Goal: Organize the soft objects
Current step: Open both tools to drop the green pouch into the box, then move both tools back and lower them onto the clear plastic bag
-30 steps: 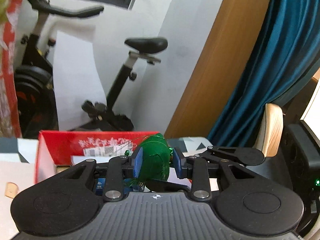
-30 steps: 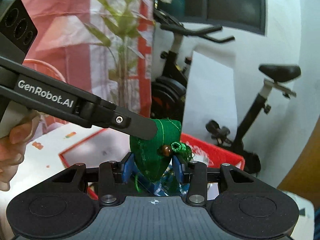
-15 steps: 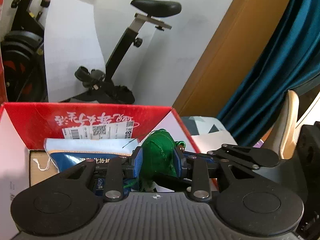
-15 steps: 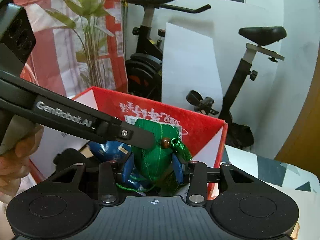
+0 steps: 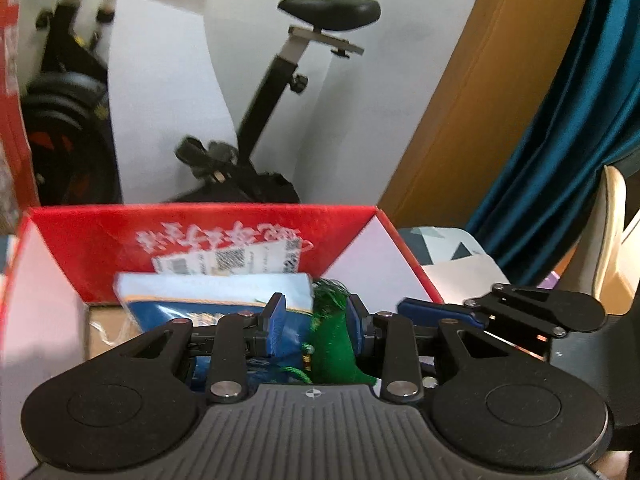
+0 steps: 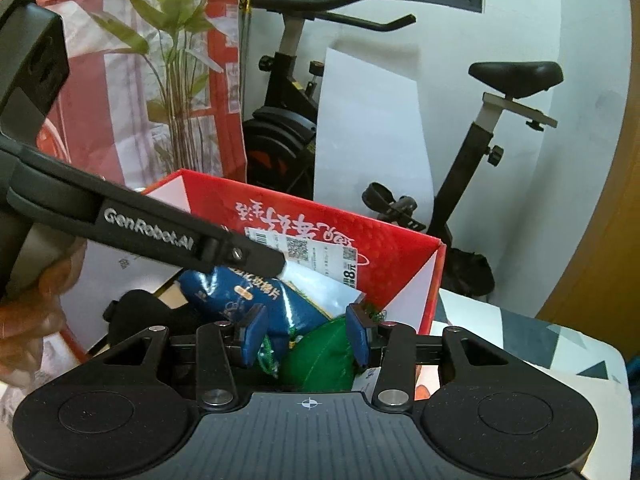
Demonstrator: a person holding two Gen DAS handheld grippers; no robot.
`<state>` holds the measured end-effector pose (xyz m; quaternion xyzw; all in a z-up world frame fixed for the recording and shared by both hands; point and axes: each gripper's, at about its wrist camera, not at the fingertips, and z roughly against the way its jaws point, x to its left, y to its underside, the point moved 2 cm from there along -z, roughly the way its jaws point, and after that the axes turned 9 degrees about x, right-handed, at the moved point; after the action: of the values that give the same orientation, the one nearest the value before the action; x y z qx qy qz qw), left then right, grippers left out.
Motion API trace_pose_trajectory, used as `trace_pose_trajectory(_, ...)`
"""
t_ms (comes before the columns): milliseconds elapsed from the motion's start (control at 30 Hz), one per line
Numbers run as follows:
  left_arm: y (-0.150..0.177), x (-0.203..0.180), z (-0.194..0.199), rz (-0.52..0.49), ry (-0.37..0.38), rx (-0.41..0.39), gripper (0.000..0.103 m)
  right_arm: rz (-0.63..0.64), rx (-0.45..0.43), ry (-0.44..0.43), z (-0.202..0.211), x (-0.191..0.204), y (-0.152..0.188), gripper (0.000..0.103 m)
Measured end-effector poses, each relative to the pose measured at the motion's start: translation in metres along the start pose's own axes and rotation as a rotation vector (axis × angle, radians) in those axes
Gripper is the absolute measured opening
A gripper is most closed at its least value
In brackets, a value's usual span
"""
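Note:
A green fabric pouch (image 5: 334,350) with a tassel and a bead lies low inside the red cardboard box (image 5: 224,232), against its right wall. It also shows in the right wrist view (image 6: 320,358). My left gripper (image 5: 316,326) is open, its jaws apart around the pouch. My right gripper (image 6: 306,334) is open too, with the pouch loose between its pads. The left gripper's arm crosses the right wrist view from the left.
A blue and white bag (image 6: 244,300) and a black soft item (image 6: 138,312) lie in the box. An exercise bike (image 5: 276,92), a white board, a plant (image 6: 176,64) and a teal curtain (image 5: 560,152) stand behind. The patterned table top (image 6: 532,344) extends to the right.
Both grippers opened and let go of the green pouch, which dropped into the red box. Both moved down and closer over the box.

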<state>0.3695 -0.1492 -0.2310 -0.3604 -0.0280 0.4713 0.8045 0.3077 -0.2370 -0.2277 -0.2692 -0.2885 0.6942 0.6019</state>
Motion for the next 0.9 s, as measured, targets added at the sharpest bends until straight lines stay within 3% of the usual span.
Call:
trace_pose_trajectory(67, 0.002, -0.003, 0.012, -0.024, -0.032, -0.023, 0.035, -0.01, -0.005, -0.008, 0.008, 0.004, 0.003, 0.043)
trace_pose_trajectory(200, 0.013, -0.012, 0.045, -0.085, -0.111, -0.076, 0.036, -0.044, -0.041, -0.026, 0.029, 0.014, 0.012, 0.066)
trace_pose_trajectory(233, 0.02, -0.015, 0.057, -0.092, -0.12, -0.097, 0.04, -0.055, -0.054, -0.034, 0.036, 0.017, 0.015, 0.071)
trace_pose_trajectory(300, 0.033, -0.016, 0.075, -0.096, -0.127, -0.119, 0.054, -0.087, -0.071, -0.058, 0.047, 0.021, 0.02, 0.093)
trace_pose_trajectory(333, 0.041, -0.016, 0.083, -0.095, -0.139, -0.126, 0.065, -0.107, -0.081, -0.066, 0.052, 0.023, 0.023, 0.096)
trace_pose_trajectory(467, 0.069, -0.01, 0.112, -0.084, -0.227, -0.143, 0.099, -0.13, -0.096, -0.013, 0.067, 0.034, 0.038, 0.103)
trace_pose_trajectory(500, 0.078, -0.009, 0.12, -0.084, -0.245, -0.153, 0.102, -0.128, -0.102, 0.007, 0.07, 0.038, 0.042, 0.103)
trace_pose_trajectory(667, 0.107, 0.004, 0.149, -0.074, -0.299, -0.205, 0.103, -0.161, -0.118, 0.012, 0.079, 0.054, 0.068, 0.103)
trace_pose_trajectory(900, 0.145, 0.033, 0.155, 0.046, -0.337, -0.165, 0.103, -0.201, -0.072, 0.033, 0.069, 0.066, 0.108, 0.103)
